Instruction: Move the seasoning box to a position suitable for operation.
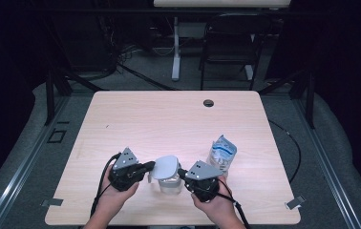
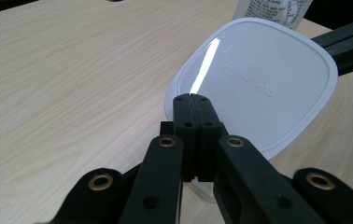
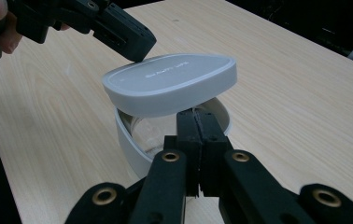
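A white rounded lid (image 1: 166,167) hangs tilted just above a clear container with a white rim (image 1: 170,185) near the table's front edge. My left gripper (image 1: 148,167) is shut on the lid's left edge; in the left gripper view the jaws (image 2: 193,100) pinch the lid (image 2: 258,79). My right gripper (image 1: 182,172) is shut on the container's right wall. In the right gripper view it (image 3: 196,116) pinches the rim (image 3: 127,135) under the raised lid (image 3: 170,84), with the left gripper (image 3: 118,32) coming in from the upper left.
A crinkled clear-and-blue pouch (image 1: 222,151) stands just right of the right gripper. A cable hole (image 1: 208,102) sits near the far edge of the light wooden table (image 1: 169,119). A chair (image 1: 228,43) and desk legs stand beyond the table.
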Motion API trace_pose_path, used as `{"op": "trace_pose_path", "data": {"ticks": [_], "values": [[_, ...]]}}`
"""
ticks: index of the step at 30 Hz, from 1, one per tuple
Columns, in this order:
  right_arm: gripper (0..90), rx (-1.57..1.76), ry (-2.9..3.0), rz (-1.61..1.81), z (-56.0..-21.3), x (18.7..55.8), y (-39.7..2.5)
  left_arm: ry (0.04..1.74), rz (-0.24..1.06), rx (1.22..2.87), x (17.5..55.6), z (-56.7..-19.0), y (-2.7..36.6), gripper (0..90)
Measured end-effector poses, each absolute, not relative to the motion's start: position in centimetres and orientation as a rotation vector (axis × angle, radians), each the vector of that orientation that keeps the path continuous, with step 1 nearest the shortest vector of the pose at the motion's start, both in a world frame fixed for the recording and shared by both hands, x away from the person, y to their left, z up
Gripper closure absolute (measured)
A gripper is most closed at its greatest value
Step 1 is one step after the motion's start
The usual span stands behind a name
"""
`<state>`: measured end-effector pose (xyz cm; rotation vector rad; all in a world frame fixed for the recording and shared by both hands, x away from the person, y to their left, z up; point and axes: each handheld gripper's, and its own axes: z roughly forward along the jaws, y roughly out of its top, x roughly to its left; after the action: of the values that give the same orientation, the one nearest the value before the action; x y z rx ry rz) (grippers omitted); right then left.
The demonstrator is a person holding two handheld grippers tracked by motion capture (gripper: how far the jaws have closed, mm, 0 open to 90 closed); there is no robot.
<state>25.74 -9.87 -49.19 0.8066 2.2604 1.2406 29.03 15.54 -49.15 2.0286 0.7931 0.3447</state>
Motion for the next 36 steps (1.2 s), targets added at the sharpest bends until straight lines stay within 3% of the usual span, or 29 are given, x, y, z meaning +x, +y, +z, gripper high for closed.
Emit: {"op": "trace_pose_path", "data": {"ticks": [36], "values": [[89.2,0.775,2.243,1.267,-48.0,25.8,-9.1,0.829,0.355,2.023,29.2,-49.4,16.2,88.2]]}}
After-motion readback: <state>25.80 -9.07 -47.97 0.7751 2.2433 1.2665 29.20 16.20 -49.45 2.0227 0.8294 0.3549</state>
